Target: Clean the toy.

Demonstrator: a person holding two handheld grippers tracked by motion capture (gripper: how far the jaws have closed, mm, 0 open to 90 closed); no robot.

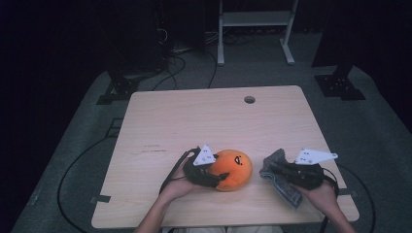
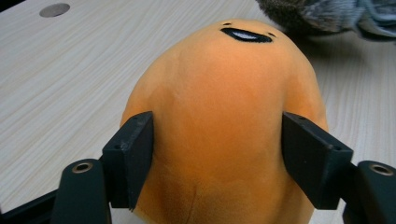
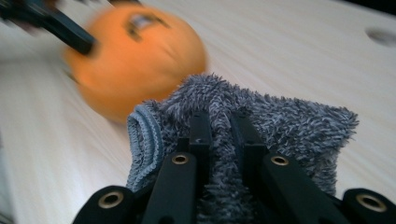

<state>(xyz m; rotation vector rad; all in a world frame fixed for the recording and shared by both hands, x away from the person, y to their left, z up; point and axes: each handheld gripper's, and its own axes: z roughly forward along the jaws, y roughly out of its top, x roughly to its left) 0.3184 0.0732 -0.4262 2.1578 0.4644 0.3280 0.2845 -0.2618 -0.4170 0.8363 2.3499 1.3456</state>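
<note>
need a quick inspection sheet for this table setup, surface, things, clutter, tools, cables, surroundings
surface: pale wood table, round hole near its far edge, faint marks left of centre
job's things: orange plush toy with a black face, resting on the table; grey fuzzy cloth to its right
clutter: nothing seen
grippers: left tool straddles the plush, pads against its sides; right tool shut on the cloth, pinching a fold
cables: black cable trails from the left tool; another loops over the floor on the left
surroundings: grey carpet, white frame behind the table, dark stand bases at both sides
</note>
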